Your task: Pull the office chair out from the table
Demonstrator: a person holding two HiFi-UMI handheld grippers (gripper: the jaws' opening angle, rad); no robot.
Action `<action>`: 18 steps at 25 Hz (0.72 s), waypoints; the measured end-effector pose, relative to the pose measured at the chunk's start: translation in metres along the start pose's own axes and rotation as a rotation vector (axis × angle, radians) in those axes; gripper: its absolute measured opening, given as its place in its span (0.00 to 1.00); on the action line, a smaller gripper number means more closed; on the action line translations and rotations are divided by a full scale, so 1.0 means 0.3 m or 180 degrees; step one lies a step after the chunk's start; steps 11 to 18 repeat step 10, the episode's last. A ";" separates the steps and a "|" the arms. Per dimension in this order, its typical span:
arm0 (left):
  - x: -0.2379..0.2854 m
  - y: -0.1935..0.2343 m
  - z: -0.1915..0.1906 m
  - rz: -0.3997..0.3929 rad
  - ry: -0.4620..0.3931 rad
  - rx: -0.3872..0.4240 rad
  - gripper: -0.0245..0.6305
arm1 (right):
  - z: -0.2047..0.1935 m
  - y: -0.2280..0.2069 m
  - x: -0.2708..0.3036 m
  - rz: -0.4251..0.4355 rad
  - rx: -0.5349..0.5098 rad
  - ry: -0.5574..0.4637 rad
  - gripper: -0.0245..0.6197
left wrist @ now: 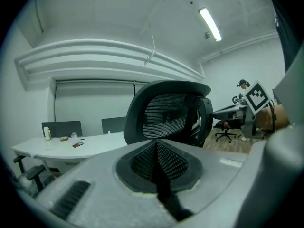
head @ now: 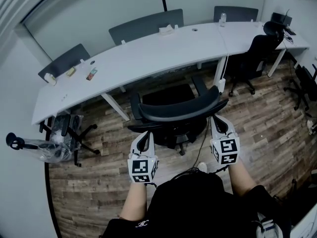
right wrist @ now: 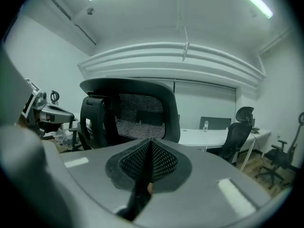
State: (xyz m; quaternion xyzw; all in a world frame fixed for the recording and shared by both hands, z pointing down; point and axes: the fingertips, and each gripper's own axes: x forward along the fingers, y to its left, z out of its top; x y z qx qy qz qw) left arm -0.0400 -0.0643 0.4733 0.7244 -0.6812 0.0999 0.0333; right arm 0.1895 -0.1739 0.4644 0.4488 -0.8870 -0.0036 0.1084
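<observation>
Where the office chair (head: 173, 114) stands: seat towards the table (head: 148, 51), backrest nearest us.
Left gripper (head: 145, 139): pads pressed together on nothing, beside the backrest's left end.
Right gripper (head: 218, 124): likewise closed and empty, by the right end.
Handling, we judge: heavy but free-rolling; the mesh yields, so we take hold of the stiff top rim.

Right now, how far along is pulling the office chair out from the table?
Done: the left gripper and the right gripper flank the office chair at its backrest. In hand: nothing; both jaws are shut and empty. Left: the chair stands close to the table, so the pull seems yet to come.
</observation>
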 end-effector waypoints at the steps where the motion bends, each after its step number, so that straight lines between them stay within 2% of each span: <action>1: 0.003 -0.001 0.002 0.0003 -0.0008 -0.0001 0.04 | -0.001 -0.002 0.001 -0.0002 -0.0006 0.0000 0.05; 18: 0.036 0.014 0.015 0.0004 -0.0005 0.0018 0.05 | 0.011 0.010 0.041 0.0032 -0.0042 0.0022 0.05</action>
